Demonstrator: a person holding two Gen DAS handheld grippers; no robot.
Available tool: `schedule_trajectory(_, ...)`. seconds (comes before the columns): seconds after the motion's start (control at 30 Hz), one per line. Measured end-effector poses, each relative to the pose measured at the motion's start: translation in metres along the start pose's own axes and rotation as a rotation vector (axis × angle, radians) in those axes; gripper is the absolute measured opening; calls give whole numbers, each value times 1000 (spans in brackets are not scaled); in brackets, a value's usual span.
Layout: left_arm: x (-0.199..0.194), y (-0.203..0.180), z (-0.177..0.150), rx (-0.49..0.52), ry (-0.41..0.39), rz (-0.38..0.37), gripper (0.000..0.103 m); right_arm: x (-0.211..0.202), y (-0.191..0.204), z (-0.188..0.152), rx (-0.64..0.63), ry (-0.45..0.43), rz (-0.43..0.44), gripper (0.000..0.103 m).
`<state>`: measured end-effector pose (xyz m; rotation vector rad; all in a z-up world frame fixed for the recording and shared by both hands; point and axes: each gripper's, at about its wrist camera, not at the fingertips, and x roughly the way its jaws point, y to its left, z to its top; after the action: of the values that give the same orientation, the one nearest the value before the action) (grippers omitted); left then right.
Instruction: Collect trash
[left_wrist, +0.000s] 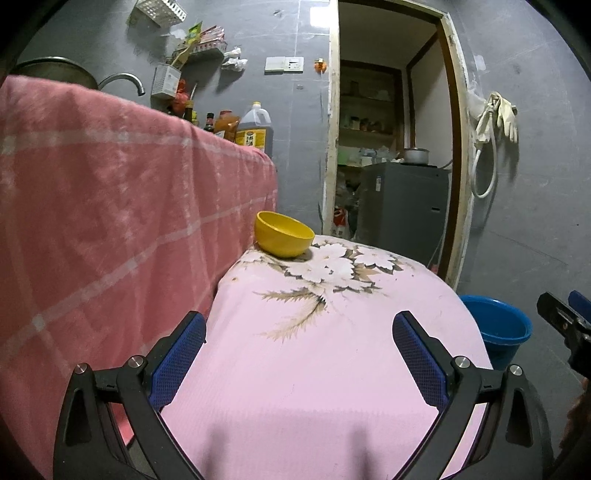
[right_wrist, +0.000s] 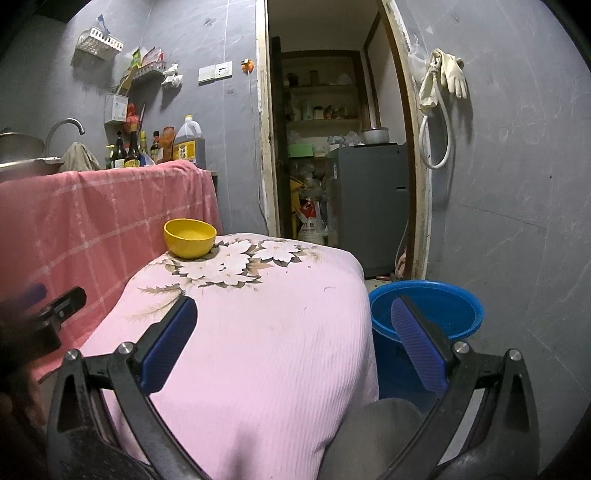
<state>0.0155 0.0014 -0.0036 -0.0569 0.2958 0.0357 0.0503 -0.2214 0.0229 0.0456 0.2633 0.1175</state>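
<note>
A yellow bowl (left_wrist: 283, 235) (right_wrist: 190, 238) stands at the far left corner of a small table covered with a pink flowered cloth (left_wrist: 317, 354) (right_wrist: 258, 332). A blue bucket (left_wrist: 498, 326) (right_wrist: 428, 314) sits on the floor to the table's right. My left gripper (left_wrist: 300, 328) hovers open over the near part of the cloth, holding nothing. My right gripper (right_wrist: 293, 314) is open too, its right finger over the bucket's rim, its left over the cloth. No loose trash shows on the cloth. The right gripper's tip (left_wrist: 561, 317) appears at the left wrist view's right edge.
A counter draped in a pink checked cloth (left_wrist: 110, 206) (right_wrist: 103, 214) rises left of the table, with bottles (right_wrist: 147, 147), an oil jug (left_wrist: 255, 129) and a faucet (right_wrist: 66, 127). Beyond is a doorway with a grey appliance (right_wrist: 369, 199). Gloves (right_wrist: 447, 77) hang on the right wall.
</note>
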Motion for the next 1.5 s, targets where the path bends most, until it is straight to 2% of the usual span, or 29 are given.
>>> schedule_trajectory(0.53,-5,2,-19,4,10,11,99,-7,8,-21,8,27,-16,103)
schedule_trajectory(1.5,-4,2,-23,7,12,11,99,-3,4,-25,24,51,-33,103)
